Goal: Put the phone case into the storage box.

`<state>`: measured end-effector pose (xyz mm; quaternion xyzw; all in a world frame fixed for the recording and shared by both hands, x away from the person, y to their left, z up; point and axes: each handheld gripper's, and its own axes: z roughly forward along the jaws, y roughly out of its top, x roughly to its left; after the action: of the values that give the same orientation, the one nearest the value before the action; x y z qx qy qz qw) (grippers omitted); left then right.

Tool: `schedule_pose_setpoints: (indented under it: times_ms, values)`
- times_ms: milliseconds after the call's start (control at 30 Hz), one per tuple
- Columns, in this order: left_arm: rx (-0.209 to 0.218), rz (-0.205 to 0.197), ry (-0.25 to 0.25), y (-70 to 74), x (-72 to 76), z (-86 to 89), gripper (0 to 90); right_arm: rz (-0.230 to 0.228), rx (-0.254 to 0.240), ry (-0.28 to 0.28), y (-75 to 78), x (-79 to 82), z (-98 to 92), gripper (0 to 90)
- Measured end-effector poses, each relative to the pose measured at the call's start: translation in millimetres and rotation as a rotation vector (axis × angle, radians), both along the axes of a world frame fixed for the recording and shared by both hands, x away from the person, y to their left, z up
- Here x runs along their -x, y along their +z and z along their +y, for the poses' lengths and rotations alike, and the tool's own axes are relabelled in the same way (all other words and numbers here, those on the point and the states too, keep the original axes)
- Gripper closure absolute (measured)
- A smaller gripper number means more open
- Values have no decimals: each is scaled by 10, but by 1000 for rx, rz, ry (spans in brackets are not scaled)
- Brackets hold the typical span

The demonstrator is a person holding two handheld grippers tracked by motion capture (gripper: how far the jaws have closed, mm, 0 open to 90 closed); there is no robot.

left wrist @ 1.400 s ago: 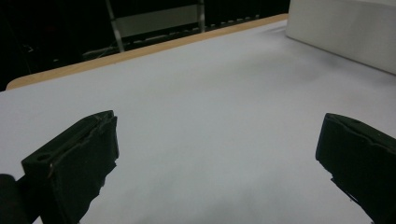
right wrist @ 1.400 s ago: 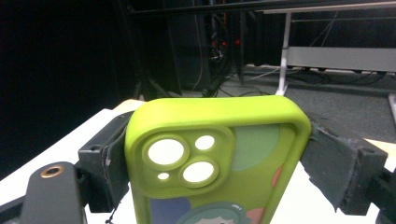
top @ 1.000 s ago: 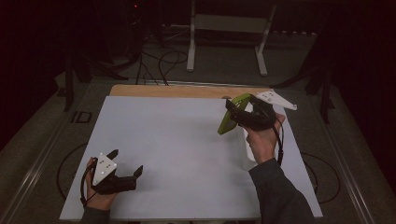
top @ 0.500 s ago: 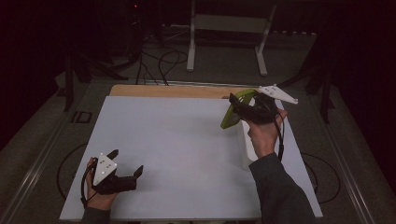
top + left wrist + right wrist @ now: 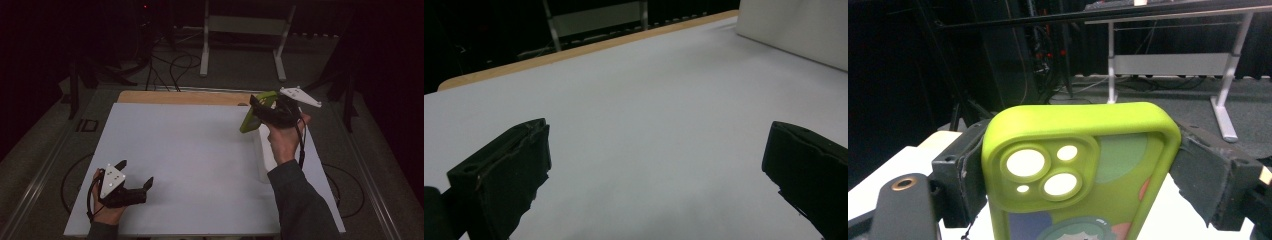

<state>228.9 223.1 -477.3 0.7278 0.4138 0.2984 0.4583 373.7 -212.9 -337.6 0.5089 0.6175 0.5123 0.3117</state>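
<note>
white table sheet point(image 5: 190, 165), dark room behind. right gripper point(image 5: 261, 111) at upper right of frame clamps green phone case point(image 5: 251, 116) across its width, long axis hanging down-left. left gripper point(image 5: 134, 176) at lower left, jaws apart, nothing between them, well apart from it.

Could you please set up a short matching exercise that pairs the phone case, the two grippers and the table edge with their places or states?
Things:
1. phone case
2. left gripper
3. right gripper
4. wooden table edge

Descriptions:
A. jaws open with nothing between them, low over the white sheet
B. lime green, camera cutouts facing its gripper's camera
C. a tan strip along the far side of the white sheet
D. clamped on the sides of the case, lifted near the far right corner

Pairs: 1-B, 2-A, 3-D, 4-C
</note>
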Motion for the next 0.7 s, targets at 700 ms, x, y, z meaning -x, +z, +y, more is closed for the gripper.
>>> schedule_pose_setpoints:
  times_ms: [700]
  values:
    - [3,-3,8,11,1,16,1,-10,48,-84,30,-140,-104,168]
